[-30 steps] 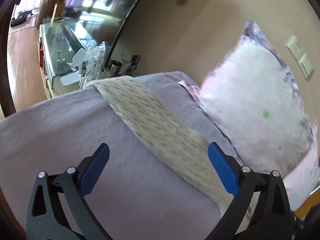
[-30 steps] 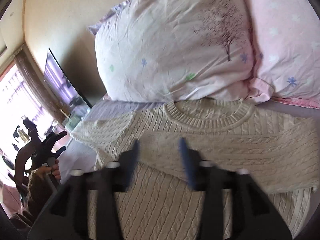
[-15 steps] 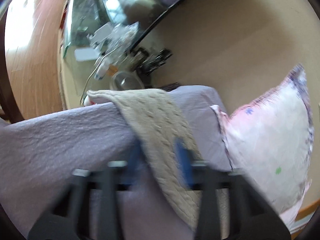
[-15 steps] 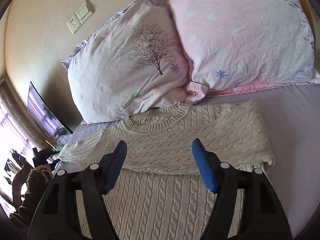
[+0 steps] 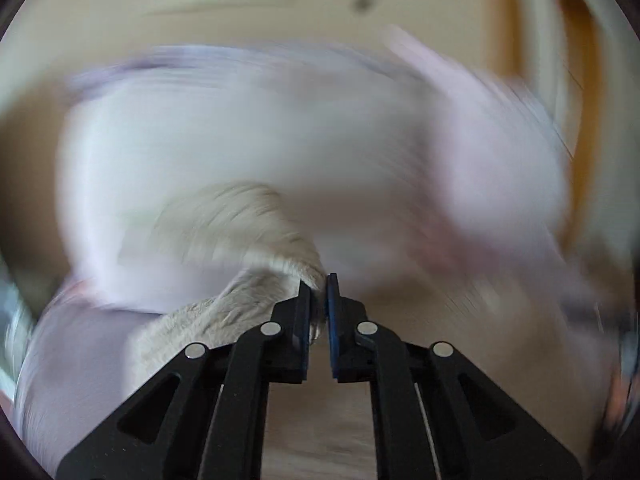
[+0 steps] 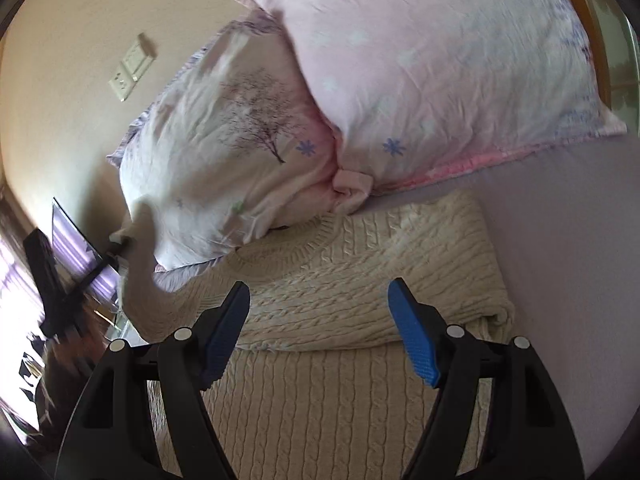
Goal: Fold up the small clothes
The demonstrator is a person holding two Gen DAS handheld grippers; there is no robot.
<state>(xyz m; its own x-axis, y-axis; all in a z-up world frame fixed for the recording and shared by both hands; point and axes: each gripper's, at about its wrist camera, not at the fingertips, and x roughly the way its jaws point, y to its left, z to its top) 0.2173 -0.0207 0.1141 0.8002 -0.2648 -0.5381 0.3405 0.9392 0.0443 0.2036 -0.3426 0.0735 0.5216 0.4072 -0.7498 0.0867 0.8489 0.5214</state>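
Note:
A cream cable-knit sweater (image 6: 360, 280) lies on the lilac bed sheet (image 6: 568, 240), collar toward the pillows, its right sleeve folded across the chest. My left gripper (image 5: 318, 288) is shut on the end of the left sleeve (image 5: 240, 240) and holds it lifted; that view is heavily blurred. In the right wrist view the lifted sleeve (image 6: 138, 264) rises at the left, pinched by the left gripper (image 6: 116, 246). My right gripper (image 6: 320, 332) is open and empty, hovering over the sweater's body.
Two pink and white pillows (image 6: 420, 72) lean against the beige wall (image 6: 72, 20) behind the sweater. Wall sockets (image 6: 130, 68) sit above them. A dark TV screen (image 6: 72, 240) and floor lie off the bed's left side.
My left gripper has closed on the left sleeve end, lifted it and swung fast toward the pillows. My right gripper has opened wider and shifted a little right over the sweater.

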